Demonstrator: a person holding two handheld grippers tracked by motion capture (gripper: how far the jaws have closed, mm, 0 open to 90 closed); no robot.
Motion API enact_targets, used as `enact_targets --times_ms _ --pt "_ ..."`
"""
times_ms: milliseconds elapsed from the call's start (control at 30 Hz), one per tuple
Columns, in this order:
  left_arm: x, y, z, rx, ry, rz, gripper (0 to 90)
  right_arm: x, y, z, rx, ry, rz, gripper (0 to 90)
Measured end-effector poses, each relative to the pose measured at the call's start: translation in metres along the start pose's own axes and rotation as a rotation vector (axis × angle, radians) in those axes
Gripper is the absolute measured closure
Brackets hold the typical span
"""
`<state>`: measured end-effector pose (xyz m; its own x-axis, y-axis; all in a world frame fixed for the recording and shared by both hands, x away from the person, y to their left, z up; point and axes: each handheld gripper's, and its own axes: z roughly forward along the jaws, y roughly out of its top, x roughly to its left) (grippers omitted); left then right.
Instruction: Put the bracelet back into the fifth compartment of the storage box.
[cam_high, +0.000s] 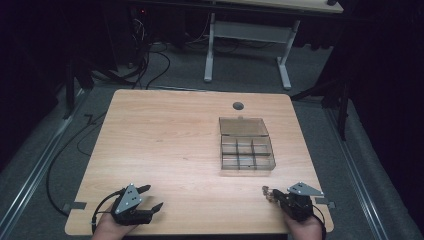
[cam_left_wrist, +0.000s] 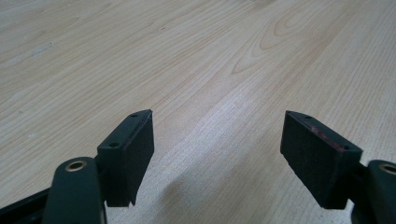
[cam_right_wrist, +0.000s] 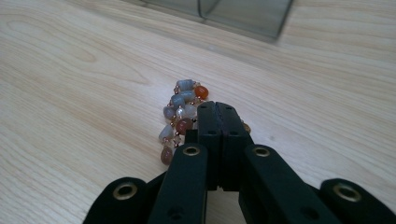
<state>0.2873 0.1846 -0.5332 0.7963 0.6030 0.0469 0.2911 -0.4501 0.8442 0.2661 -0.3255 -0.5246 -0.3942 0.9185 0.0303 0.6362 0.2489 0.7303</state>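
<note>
while the right gripper hangs near the desk's front right corner, its jaws are clenched on a string of grey, white and orange stone beads, short of the clear plastic compartment box. the left gripper rests front left, jaws released.

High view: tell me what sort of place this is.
Probably a lab or workshop recording space: a light wooden table on grey carpet, a second desk behind it, and loose cables trailing over the floor amid dark surroundings.
</note>
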Motion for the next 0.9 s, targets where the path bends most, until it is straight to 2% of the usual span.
enact_targets --times_ms 167,467,600,733,900 --pt "0.000 0.000 0.000 0.001 -0.001 0.002 26.4 0.009 0.004 0.005 -0.001 0.020 -0.033 90.0" --pt "0.000 0.000 0.000 0.005 -0.002 0.003 26.4 0.023 0.010 0.013 0.002 0.058 -0.059 89.7" --pt "0.000 0.000 0.000 0.005 -0.001 0.004 26.4 0.032 0.014 0.017 0.002 0.068 -0.097 89.5" --pt "0.000 0.000 0.000 0.006 -0.001 0.004 26.4 0.039 0.016 0.020 -0.002 0.085 -0.111 89.4" --pt "0.000 0.000 0.000 0.005 -0.002 0.005 26.4 0.045 0.017 0.022 -0.001 0.084 -0.134 89.4"
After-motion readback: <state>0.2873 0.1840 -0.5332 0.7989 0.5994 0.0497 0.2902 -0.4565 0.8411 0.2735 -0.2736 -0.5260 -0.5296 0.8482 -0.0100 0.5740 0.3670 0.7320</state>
